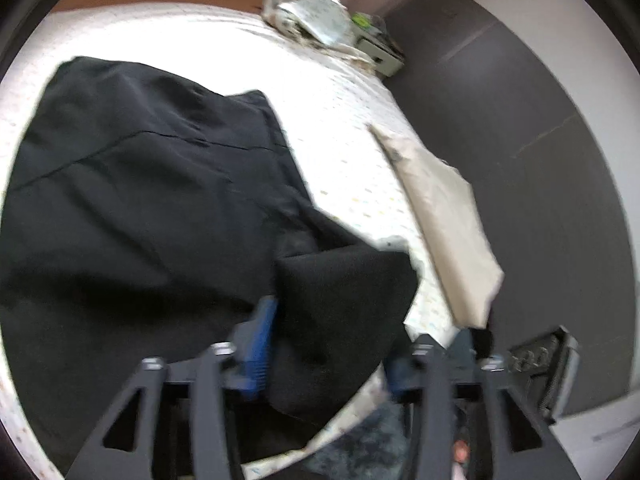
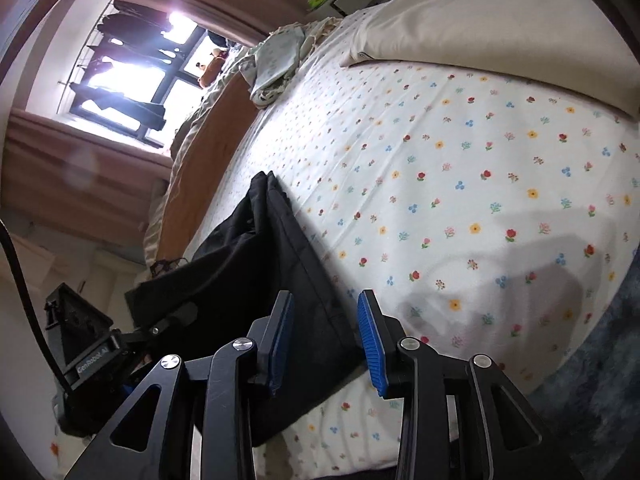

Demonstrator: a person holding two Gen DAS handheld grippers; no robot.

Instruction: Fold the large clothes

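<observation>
Left wrist view first: the black garment (image 1: pixel 132 184) lay spread over the bed (image 1: pixel 344 120), and one blurry corner flopped between the blue pads (image 1: pixel 260 344) of the left tool (image 1: pixel 328 364), which stood released, not pinching it. A cream pillow (image 1: pixel 448 216) sat at the bed's edge, a crumpled floral cloth (image 1: pixel 312 16) further up. The right wrist view alone showed the window (image 2: pixel 132 76) and the flower print sharply. The right tool (image 2: pixel 326 340) was released too, garment edge (image 2: pixel 256 280) under its left pad, and the left tool's body (image 2: pixel 88 356) poked in beside it.
</observation>
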